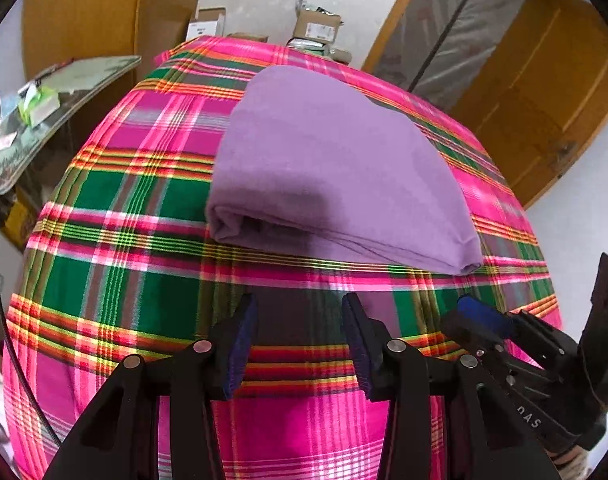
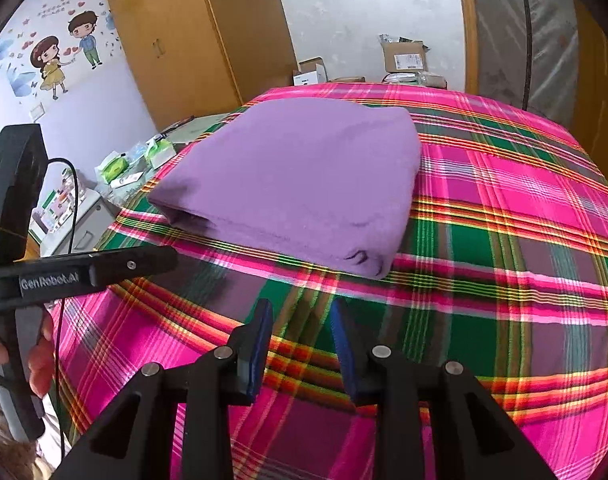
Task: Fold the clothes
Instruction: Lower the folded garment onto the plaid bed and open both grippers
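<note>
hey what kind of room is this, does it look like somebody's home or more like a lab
Most likely a room in a home, perhaps a bedroom. A plaid cloth covers the surface under the folded purple garment, a wooden wardrobe stands by the wall, and cartoon wall stickers decorate it.

folded purple cloth [image 1: 327, 168], plaid cover [image 1: 136, 216]

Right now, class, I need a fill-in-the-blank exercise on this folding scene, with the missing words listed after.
1. The folded cloth is ____ in colour.
2. It lies on a ____-patterned bedsheet.
3. The left gripper and the right gripper both hold ____.
4. The purple cloth lies ____ the reach of both grippers' fingertips.

Missing words: purple; plaid; nothing; beyond
</note>
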Demonstrator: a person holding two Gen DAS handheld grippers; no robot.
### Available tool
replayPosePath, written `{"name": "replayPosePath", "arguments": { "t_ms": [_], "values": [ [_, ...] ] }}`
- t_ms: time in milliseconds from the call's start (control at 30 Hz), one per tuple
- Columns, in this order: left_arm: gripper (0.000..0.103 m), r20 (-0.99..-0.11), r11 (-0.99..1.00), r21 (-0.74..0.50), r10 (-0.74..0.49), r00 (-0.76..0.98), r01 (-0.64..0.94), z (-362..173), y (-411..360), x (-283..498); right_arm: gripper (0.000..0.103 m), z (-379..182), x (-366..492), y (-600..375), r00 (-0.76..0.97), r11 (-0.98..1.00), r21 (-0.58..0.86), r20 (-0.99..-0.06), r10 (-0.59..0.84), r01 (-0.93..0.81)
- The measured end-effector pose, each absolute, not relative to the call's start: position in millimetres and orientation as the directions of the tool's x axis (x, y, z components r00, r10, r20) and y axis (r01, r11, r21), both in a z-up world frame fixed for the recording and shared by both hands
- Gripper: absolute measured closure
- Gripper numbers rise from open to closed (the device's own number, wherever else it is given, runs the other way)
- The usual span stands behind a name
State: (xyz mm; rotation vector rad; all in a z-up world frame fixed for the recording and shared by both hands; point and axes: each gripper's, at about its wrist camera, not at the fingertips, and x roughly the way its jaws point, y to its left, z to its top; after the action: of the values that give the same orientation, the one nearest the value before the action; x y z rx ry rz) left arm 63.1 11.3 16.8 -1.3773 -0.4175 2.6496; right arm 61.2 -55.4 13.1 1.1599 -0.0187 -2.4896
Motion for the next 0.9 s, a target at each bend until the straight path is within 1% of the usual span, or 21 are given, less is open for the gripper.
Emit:
{"name": "replayPosePath", "arguments": {
  "t_ms": [67,167,300,433,533,633,900],
  "values": [
    [0.058,-0.768,-0.955,-0.296,0.247,-0.591,-0.015,25,15,62,0.071,18,63,-57,-0.593,-0.921,0.170,-0.721,-0.358,0.349],
    [0.058,-0.735,-0.951,-0.307,0.255,-0.628,-0.026,40,12,57,0.071,33,60,-55,-0.616,-0.909,0.210,-0.678,-0.401,0.361],
    [0.058,-0.712,-0.957,-0.290,0.237,-0.662,-0.030,56,11,36,0.071,49,41,-53,-0.658,-0.917,0.215,-0.643,-0.392,0.336],
    [0.058,-0.706,-0.966,-0.255,0.220,-0.673,-0.048,66,17,11,0.071,48,13,-61,-0.661,-0.932,0.175,-0.664,-0.350,0.317],
    [0.058,-0.726,-0.975,-0.220,0.186,-0.662,-0.034,61,20,-6,0.071,39,-6,-67,-0.650,-0.942,0.152,-0.690,-0.317,0.299],
    [0.058,-0.751,-0.974,-0.224,0.193,-0.631,-0.032,49,17,-17,0.071,27,-15,-68,-0.622,-0.944,0.153,-0.719,-0.309,0.292],
    [0.058,-0.730,-0.985,-0.156,0.168,-0.662,-0.078,34,23,-8,0.071,12,-14,-79,-0.629,-0.948,0.055,-0.736,-0.252,0.315]
  ]
}}
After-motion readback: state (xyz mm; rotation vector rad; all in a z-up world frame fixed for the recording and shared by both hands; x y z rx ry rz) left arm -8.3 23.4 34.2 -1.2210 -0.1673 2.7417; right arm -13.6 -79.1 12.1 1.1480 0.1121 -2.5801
